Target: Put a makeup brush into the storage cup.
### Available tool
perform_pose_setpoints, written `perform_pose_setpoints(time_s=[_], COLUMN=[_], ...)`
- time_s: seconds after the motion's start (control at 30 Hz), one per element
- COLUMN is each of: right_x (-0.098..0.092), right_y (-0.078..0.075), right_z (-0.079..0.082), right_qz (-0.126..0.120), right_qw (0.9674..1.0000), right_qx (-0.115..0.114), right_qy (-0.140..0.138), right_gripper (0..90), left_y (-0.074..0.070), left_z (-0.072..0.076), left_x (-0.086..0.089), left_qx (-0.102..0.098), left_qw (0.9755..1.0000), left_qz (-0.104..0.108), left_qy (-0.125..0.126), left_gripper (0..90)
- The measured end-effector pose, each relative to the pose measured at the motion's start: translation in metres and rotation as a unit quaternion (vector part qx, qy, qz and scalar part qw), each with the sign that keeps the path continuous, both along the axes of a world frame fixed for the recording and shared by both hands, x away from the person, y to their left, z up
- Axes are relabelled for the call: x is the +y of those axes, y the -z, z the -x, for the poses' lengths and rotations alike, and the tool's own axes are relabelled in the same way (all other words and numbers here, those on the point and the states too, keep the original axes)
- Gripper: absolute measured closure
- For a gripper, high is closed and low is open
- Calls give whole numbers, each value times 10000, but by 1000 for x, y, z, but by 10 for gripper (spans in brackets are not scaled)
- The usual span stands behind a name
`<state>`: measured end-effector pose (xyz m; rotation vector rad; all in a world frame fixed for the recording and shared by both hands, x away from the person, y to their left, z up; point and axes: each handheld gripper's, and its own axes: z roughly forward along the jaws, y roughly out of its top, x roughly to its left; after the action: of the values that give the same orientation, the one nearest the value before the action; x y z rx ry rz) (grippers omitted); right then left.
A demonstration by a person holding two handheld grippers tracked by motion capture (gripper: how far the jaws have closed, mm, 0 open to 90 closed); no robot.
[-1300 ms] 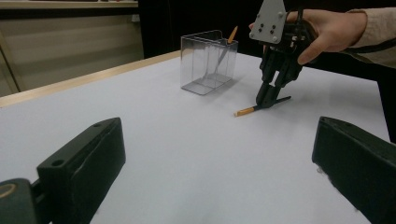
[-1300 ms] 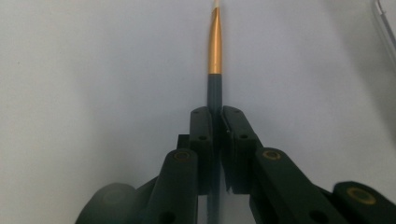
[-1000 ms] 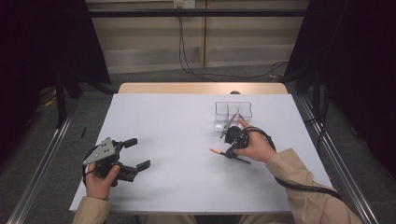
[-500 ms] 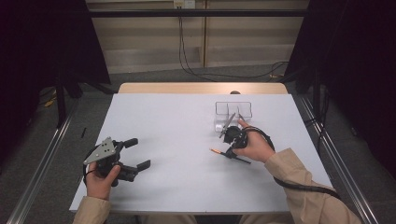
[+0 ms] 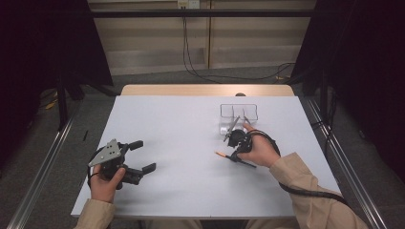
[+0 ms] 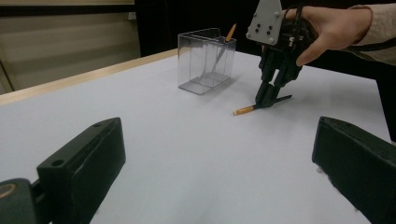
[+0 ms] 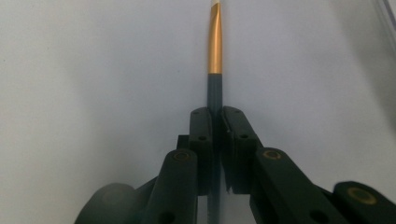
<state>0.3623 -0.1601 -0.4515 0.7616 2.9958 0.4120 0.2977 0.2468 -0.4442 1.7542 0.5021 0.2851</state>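
Your right gripper has its jaws pinched tight on the dark pencil lying flat on the white table, near the clear box. Your left gripper sits wide open, well apart.

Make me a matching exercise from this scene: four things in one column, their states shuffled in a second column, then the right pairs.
Things:
1. left gripper
2. right gripper
3. pen on the table
4. clear box

States:
A. stands upright on the white table, a pen leaning inside
B. jaws wide apart, holding nothing
C. lies flat, pinched between two jaws
D. jaws shut on a thin shaft

Pairs: 1-B, 2-D, 3-C, 4-A
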Motion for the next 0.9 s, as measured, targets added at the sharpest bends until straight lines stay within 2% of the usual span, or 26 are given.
perform_pose_setpoints(time_s=[0.13,0.17,0.27,0.47,0.77,0.9], right_x=[1,2,4,4,-5,-8], right_y=[0,0,0,-1,1,2], right_z=[1,1,0,2,4,5], right_qz=[31,29,128,147,-251,-394], right_qw=[10000,10000,9999,9999,9994,9989], right_qx=[-20,-7,-3,-34,-78,-124], right_qy=[-1,72,24,32,239,241], right_gripper=[836,836,838,839,839,839], left_y=[0,0,0,-1,-1,-1], left_z=[-1,-1,-1,-1,0,0], left_x=[0,0,0,1,0,1], left_qx=[-3,4,2,2,-3,1], left_qw=[10000,10000,10000,10000,10000,10000], left_qz=[-8,-4,3,-4,-41,-17], left_qy=[11,10,12,2,11,-33], left_gripper=[26,26,26,26,26,26])
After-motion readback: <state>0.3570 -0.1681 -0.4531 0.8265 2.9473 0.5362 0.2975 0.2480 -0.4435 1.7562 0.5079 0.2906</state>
